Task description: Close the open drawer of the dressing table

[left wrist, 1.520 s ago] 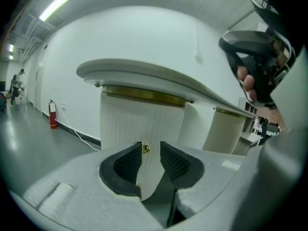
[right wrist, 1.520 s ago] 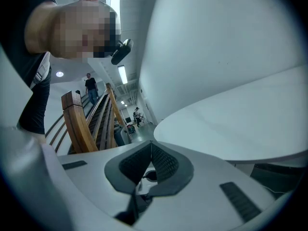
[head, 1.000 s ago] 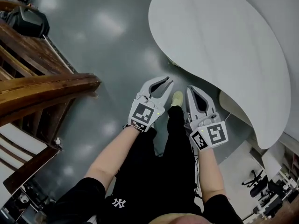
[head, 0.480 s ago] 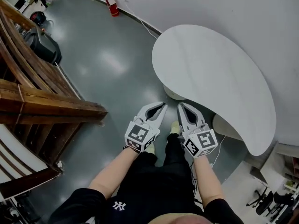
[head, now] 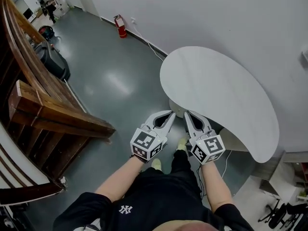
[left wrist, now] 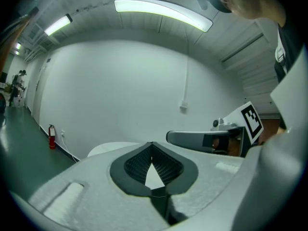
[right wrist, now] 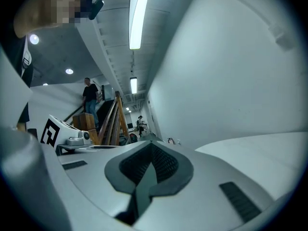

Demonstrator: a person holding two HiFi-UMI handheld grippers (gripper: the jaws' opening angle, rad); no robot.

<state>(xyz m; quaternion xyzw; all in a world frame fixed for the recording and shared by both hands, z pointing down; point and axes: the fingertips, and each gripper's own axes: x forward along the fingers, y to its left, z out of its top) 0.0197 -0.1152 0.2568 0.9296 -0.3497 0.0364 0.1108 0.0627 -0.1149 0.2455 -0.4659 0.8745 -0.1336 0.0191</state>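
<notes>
Fingers, left: the left gripper (head: pixel 171 113) has its fingers (left wrist: pixel 137 166) clenched tip to tip; they have just been closing, and nothing lies between them.
Fingers, right: the right gripper (head: pixel 187 113) has its fingers (right wrist: pixel 166 163) clenched as well, on nothing.
Grippers' pose: they sit side by side at lower centre of the head view, pointing roughly level toward the table's near edge and apart from it. Judging by the task, empty clenched fingers suit a push with the tips, not a grasp.
Dressing table: a white table (head: pixel 216 93) with a rounded top, right of centre in the head view, against the wall (head: pixel 202 18).
Drawer: no open drawer can be told for sure. A pale curved part (head: pixel 237 139) below the top's near edge, at lower right, may be the drawer or the table's body.
Task stage: likely the approach; nothing is touched yet.
Next move: probably to bring the tips against the drawer front and press it in squarely, so it does not jam.
Surroundings: a wooden staircase (head: pixel 53 114) at left, a red fire extinguisher (head: pixel 121 27) at upper left by the wall, and grey floor (head: pixel 110 76) between.
</notes>
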